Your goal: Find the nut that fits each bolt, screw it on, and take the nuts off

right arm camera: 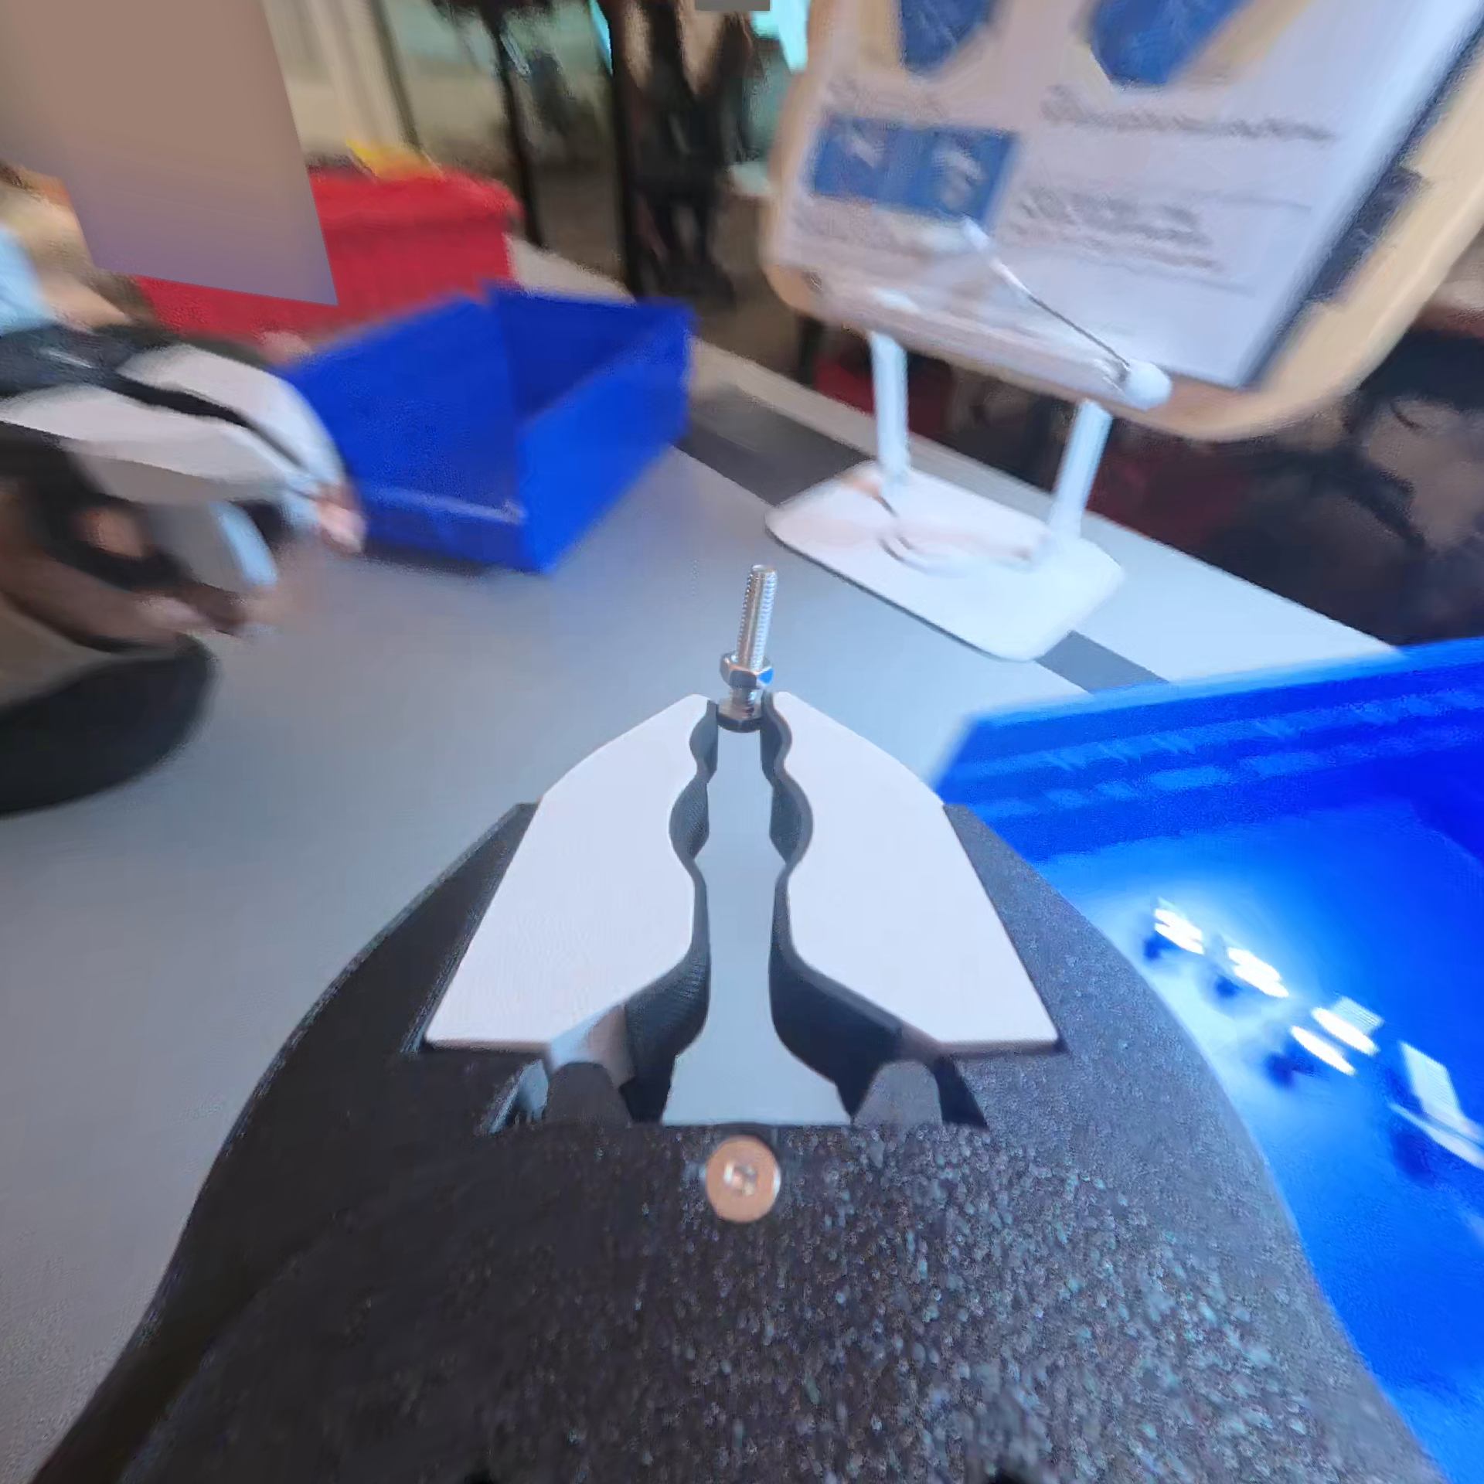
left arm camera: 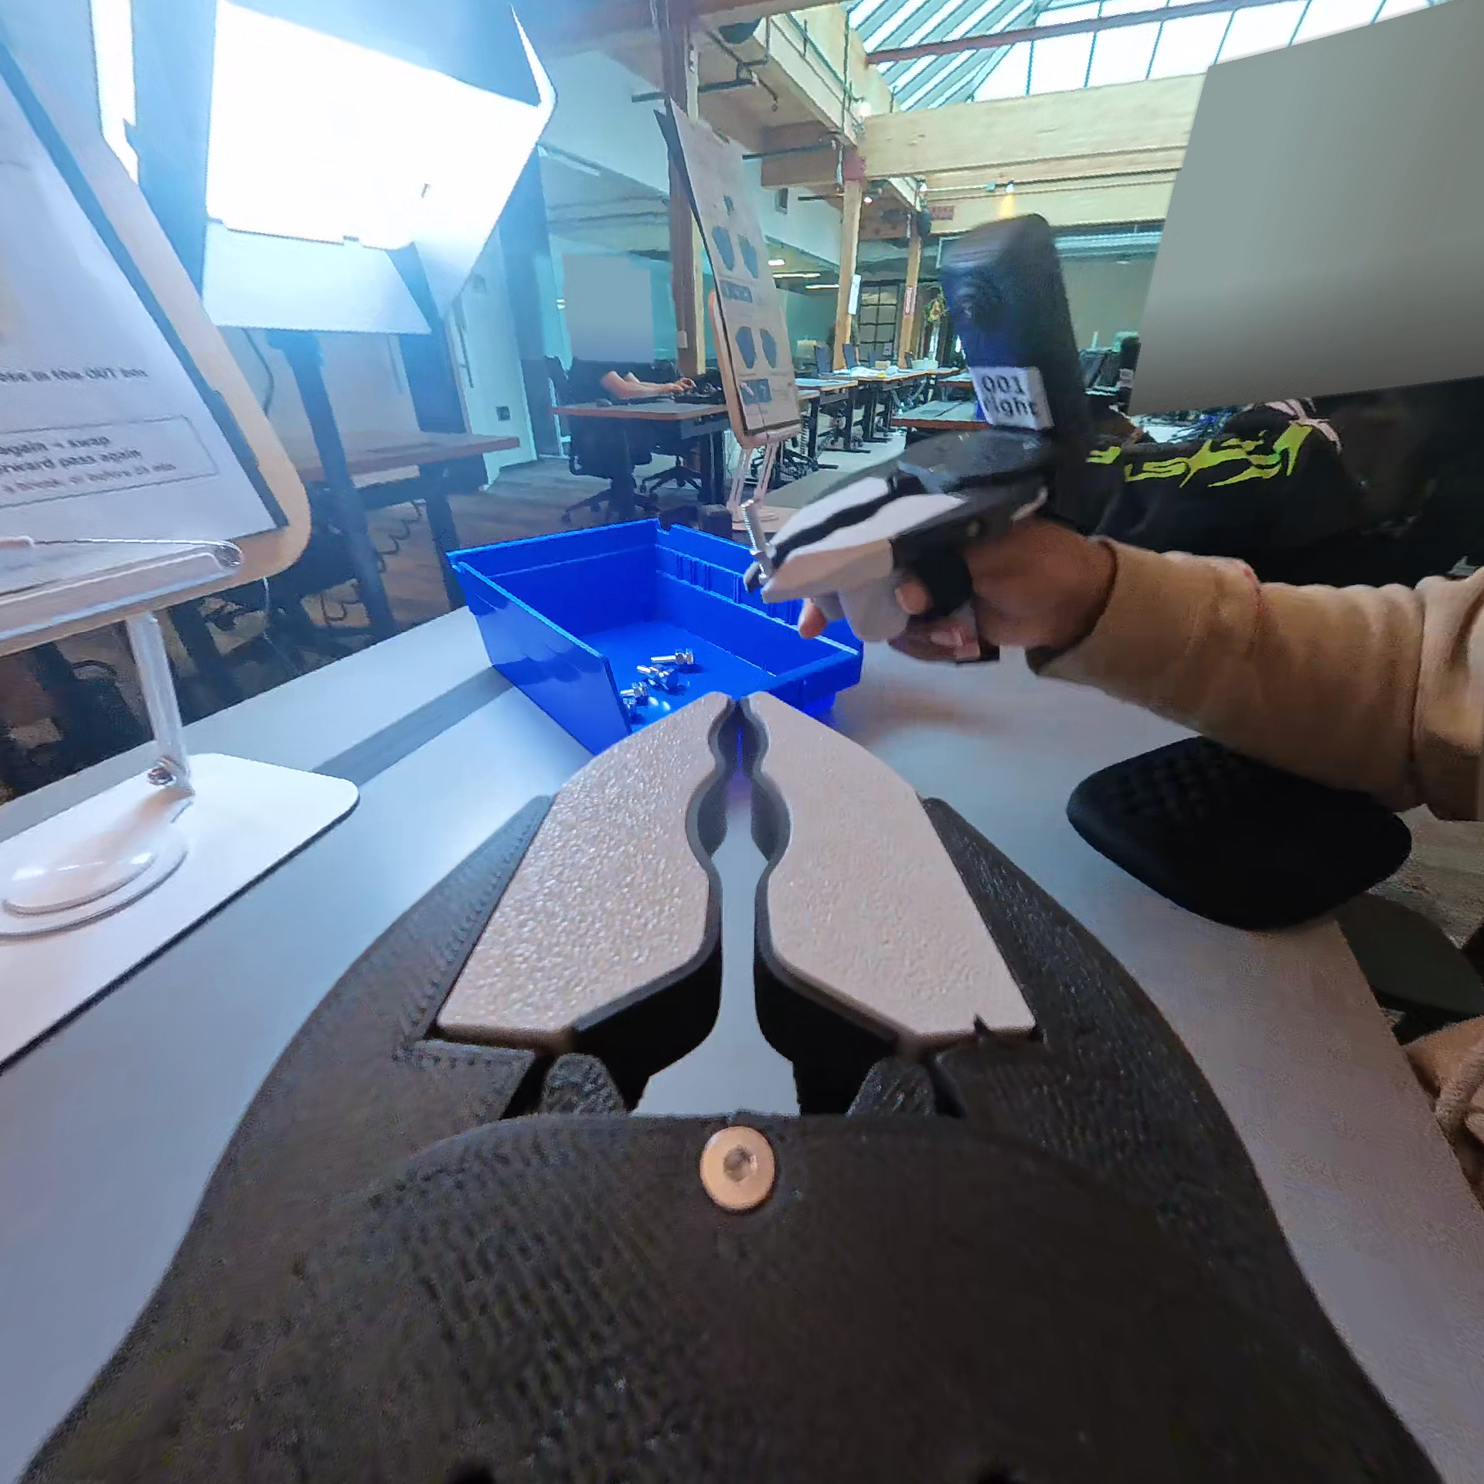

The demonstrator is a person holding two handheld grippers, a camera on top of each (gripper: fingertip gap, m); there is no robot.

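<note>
My right gripper is shut on the head end of a silver bolt. The bolt sticks straight out past the fingertips, with a hex nut threaded on near the head. In the left wrist view the right gripper holds that bolt above a blue bin that has a few silver bolts on its floor. My left gripper is shut with nothing visible between its tips, low over the grey table just before that bin. It shows blurred in the right wrist view.
The bin with silver pieces lies at the right in the right wrist view, and a second blue bin stands farther left. White sign stands stand on the table. A black pad lies under the person's sleeve. The tips of one gripper are about 15 centimetres away from the tips of the other.
</note>
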